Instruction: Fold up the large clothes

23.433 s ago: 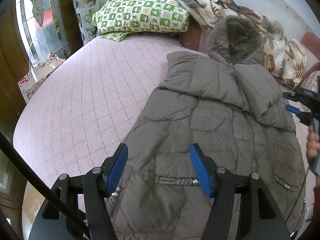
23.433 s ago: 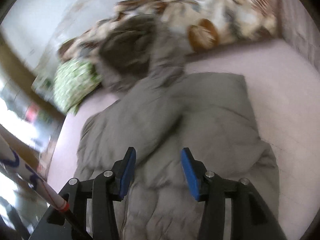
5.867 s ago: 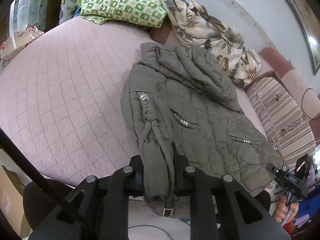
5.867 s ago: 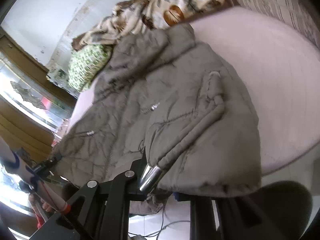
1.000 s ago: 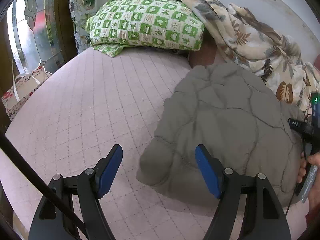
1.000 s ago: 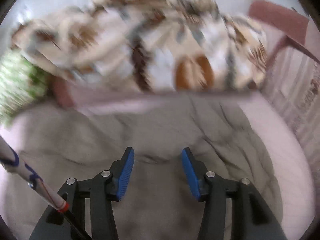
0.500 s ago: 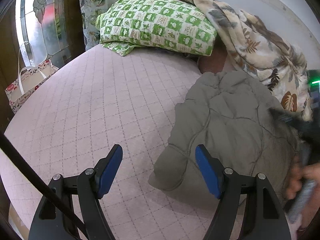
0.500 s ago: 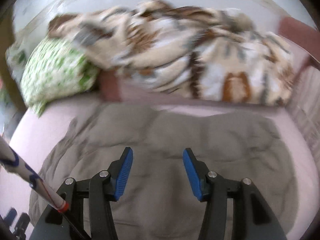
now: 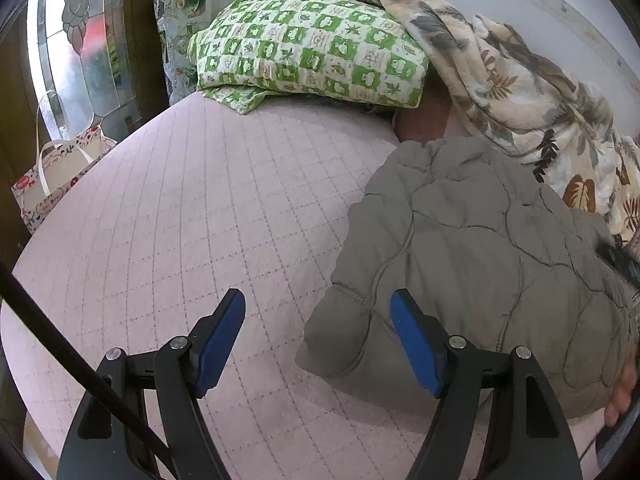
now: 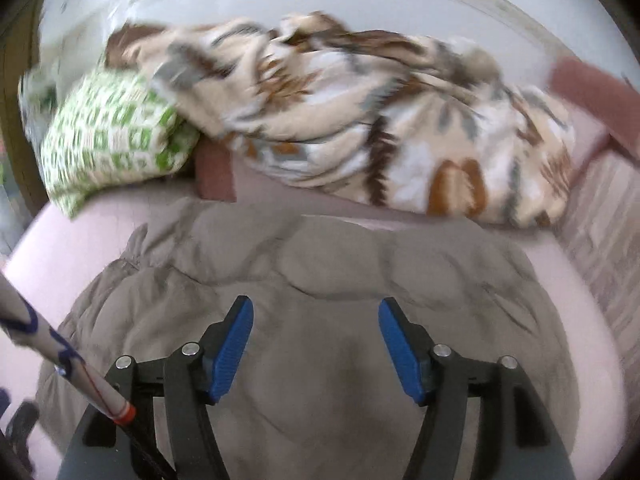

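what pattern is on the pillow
Green and white checks with leaf motifs on the pillow, clearest from the left wrist.

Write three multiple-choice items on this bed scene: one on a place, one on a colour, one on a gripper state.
1. Where does the folded jacket lie?
A. on the pink bedspread
B. on the floor
C. on the pillow

2. What colours is the checked pillow?
A. blue and red
B. green and white
C. black

3. How is the left gripper?
A. shut on the jacket
B. open, empty
C. shut on the pillow

Answers: 1 A, bedspread shows around the jacket; 2 B, green-and-white squares; 3 B, its blue pads stand apart with nothing gripped.
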`<state>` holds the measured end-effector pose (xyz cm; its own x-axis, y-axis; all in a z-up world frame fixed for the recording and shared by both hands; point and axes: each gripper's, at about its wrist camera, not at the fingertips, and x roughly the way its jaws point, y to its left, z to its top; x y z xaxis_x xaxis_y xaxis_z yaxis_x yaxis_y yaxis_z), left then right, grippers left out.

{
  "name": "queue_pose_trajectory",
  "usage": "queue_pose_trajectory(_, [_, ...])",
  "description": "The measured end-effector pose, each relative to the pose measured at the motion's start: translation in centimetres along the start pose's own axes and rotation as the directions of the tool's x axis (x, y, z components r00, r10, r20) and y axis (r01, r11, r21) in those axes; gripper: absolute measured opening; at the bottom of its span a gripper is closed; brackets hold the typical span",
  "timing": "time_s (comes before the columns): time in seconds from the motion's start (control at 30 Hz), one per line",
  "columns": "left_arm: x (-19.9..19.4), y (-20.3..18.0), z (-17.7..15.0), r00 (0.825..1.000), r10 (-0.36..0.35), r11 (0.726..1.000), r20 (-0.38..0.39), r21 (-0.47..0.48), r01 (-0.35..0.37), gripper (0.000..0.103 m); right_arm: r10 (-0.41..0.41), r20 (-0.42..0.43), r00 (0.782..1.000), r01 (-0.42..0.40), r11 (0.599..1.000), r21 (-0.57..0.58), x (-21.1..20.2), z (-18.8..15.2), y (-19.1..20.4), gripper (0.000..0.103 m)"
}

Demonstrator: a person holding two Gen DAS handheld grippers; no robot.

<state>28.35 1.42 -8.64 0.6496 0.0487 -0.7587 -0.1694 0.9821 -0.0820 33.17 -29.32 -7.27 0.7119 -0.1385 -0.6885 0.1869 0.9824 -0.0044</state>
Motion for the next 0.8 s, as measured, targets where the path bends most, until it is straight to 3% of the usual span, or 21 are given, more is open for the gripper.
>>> queue_pose_trajectory(0.17, [0.2, -0.7, -0.4, 1.0, 0.025, 0.999, -0.004, 0.023, -0.025, 0.074, -0.065, -0.075, 0.995, 0.075, 0.988, 0.133, 1.3, -4.2, -8.2, 0.07])
queue_pose_trajectory(0.23, [0.0, -0.9, -0.4, 0.999, 0.039, 0.999, 0.01, 0.035, -0.04, 0.074, -0.088, -0.067, 0.994, 0.098, 0.983, 0.158, 1.3, -4.9, -10.4, 0.073])
queue_pose_trajectory(0.43, [0.4, -1.8, -0.7, 0.997, 0.069, 0.994, 0.019, 0.079, -0.07, 0.074, -0.139, -0.006, 0.99, 0.137, 0.975, 0.177, -1.5, -4.1, -11.9, 0.074])
queue_pose_trajectory(0.63, [0.3, -1.9, -0.6, 0.997, 0.071, 0.993, 0.022, 0.089, -0.073, 0.074, -0.187, -0.055, 0.981, 0.193, 0.97, 0.15, 0.9, -5.1, -12.9, 0.076])
queue_pose_trajectory(0.8, [0.4, -2.0, -0.7, 0.997, 0.072, 0.993, 0.014, 0.091, -0.073, 0.074, -0.216, -0.041, 0.976, 0.22, 0.956, 0.196, -0.9, -6.4, -14.6, 0.076])
